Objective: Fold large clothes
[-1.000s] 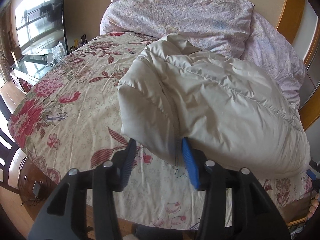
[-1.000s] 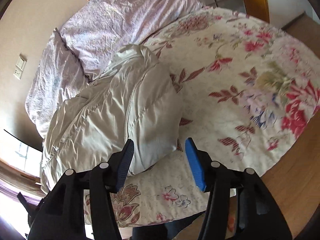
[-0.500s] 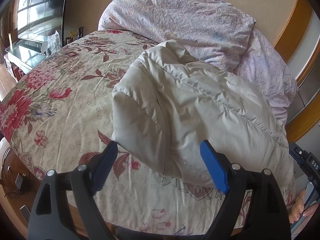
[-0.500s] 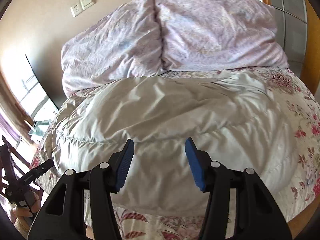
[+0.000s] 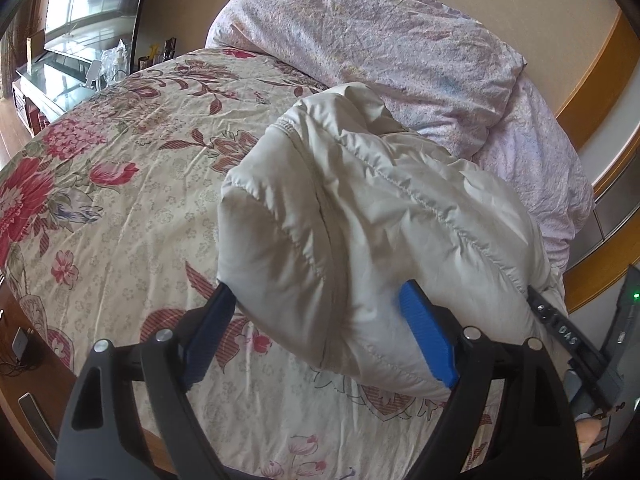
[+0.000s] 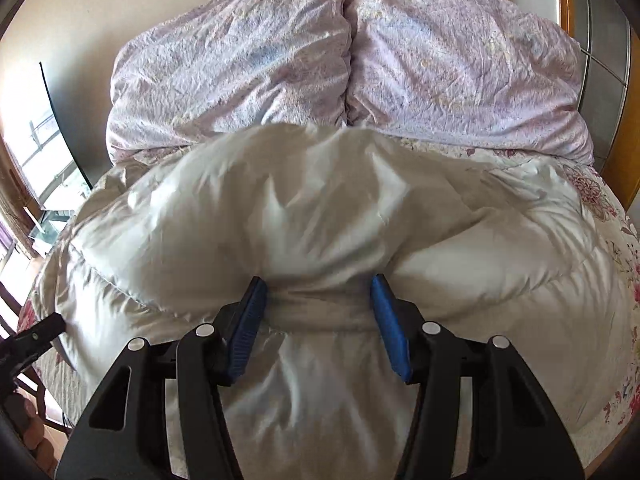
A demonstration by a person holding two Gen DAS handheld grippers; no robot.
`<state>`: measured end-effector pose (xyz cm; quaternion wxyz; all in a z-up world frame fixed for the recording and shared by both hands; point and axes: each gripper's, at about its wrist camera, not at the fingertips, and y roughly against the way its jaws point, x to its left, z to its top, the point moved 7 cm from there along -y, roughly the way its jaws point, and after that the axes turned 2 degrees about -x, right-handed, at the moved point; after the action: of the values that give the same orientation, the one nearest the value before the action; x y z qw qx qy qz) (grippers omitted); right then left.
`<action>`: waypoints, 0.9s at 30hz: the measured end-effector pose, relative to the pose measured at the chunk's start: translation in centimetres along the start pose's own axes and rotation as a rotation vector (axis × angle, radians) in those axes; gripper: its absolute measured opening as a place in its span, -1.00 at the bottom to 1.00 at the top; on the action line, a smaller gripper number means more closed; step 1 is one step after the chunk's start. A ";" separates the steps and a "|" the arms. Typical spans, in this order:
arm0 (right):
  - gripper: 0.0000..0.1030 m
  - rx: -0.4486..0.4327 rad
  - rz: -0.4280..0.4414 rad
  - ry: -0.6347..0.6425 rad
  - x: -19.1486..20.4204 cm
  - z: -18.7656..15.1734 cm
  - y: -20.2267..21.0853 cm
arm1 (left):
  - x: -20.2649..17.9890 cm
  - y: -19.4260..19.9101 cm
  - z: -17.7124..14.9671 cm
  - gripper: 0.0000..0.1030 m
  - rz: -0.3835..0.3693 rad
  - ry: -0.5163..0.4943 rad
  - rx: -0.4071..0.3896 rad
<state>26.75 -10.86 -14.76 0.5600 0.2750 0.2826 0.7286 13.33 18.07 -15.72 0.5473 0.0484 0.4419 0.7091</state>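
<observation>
A cream padded jacket (image 5: 360, 224) lies bunched on the flowered bed (image 5: 132, 184). My left gripper (image 5: 320, 336) is open wide, its blue pads either side of the jacket's near end. In the right wrist view the jacket (image 6: 320, 208) fills the middle. My right gripper (image 6: 316, 320) is open with a fold of the jacket between its pads; the pads do not squeeze it. The right gripper's body shows in the left wrist view at the right edge (image 5: 568, 332).
Two lilac pillows (image 6: 344, 52) lean on the wall at the head of the bed. A glass table (image 5: 48, 76) and a dark TV screen stand left of the bed. A wooden frame (image 5: 592, 280) runs along the right.
My left gripper has opened wider and moved in around the jacket's end. My right gripper has swung round to face the pillows and pushed into the jacket.
</observation>
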 end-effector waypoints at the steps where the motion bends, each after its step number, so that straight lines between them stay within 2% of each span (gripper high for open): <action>1: 0.10 0.009 -0.012 0.004 0.1 -0.4 -0.7 | 0.2 0.1 0.0 0.64 -0.005 0.008 0.002; 5: 0.13 -0.008 -0.085 0.058 0.7 -1.5 -2.0 | 0.6 0.3 -0.2 0.64 -0.037 0.042 0.015; 12: 0.14 -0.013 -0.084 0.052 0.6 -1.9 -2.3 | 0.8 -0.8 -0.4 0.65 -0.061 0.073 0.047; 19: 0.14 -0.027 -0.075 0.047 0.6 -2.1 -2.3 | -0.3 -2.2 0.3 0.65 -0.077 0.092 0.033; 27: 0.14 -0.033 -0.063 0.040 0.4 -2.0 -2.3 | 0.4 -3.9 1.7 0.61 -0.128 0.211 0.013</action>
<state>26.73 -10.17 -17.79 0.5814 0.2419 0.2901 0.7206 16.96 19.40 -17.51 0.5416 -0.0514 0.5038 0.6710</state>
